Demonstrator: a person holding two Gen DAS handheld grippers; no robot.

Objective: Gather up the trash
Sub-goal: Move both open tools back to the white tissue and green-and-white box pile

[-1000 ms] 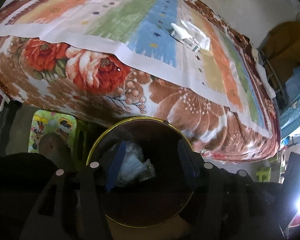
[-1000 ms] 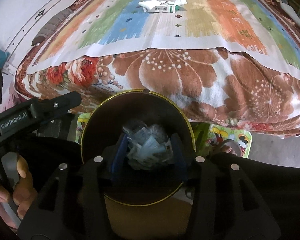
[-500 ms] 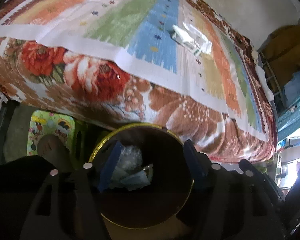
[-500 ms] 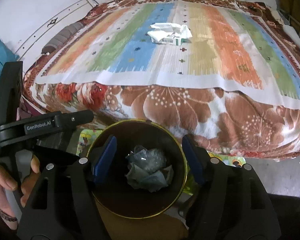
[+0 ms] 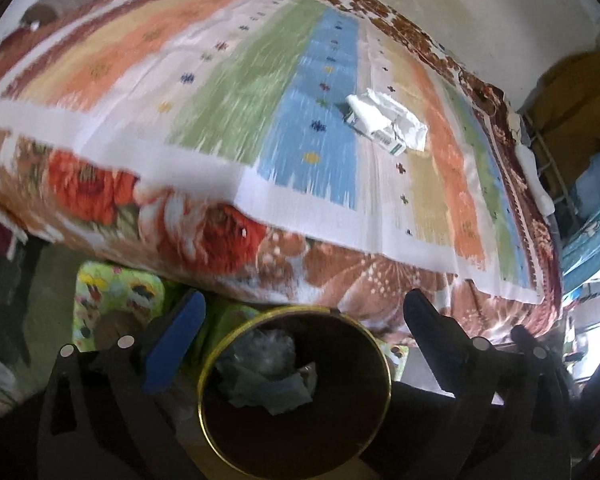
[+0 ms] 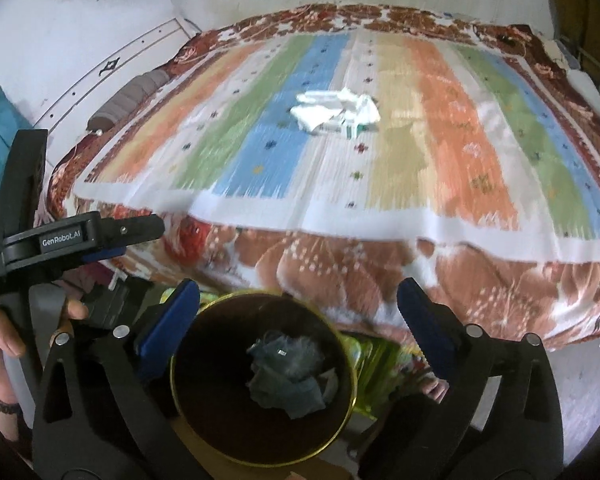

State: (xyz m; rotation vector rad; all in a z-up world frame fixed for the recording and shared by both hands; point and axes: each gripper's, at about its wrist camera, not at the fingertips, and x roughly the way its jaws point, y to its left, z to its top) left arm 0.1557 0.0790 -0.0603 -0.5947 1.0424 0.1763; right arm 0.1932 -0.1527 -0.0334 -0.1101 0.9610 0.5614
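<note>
A round brown bin with a gold rim (image 5: 384, 356) (image 6: 350, 368) stands on the floor in front of the bed, with crumpled trash (image 5: 268, 376) (image 6: 292, 376) inside. White crumpled paper and a small white-green box (image 5: 386, 122) (image 6: 338, 114) lie on the striped sheet in the middle of the bed. My left gripper (image 5: 300, 320) is open and empty above the bin. My right gripper (image 6: 298, 308) is open and empty above the bin. The left gripper also shows at the left of the right wrist view (image 6: 112, 240).
The bed with a floral blanket (image 5: 228, 236) (image 6: 320, 268) fills the view beyond the bin. A green patterned stool (image 5: 112, 300) stands under the bed's edge. Shelving and blue items (image 5: 592, 184) stand at the right. A grey bolster (image 6: 128, 96) lies by the wall.
Both grippers have opened wider and risen from the bin's mouth, tilting up toward the bed. The trash stays in the bin.
</note>
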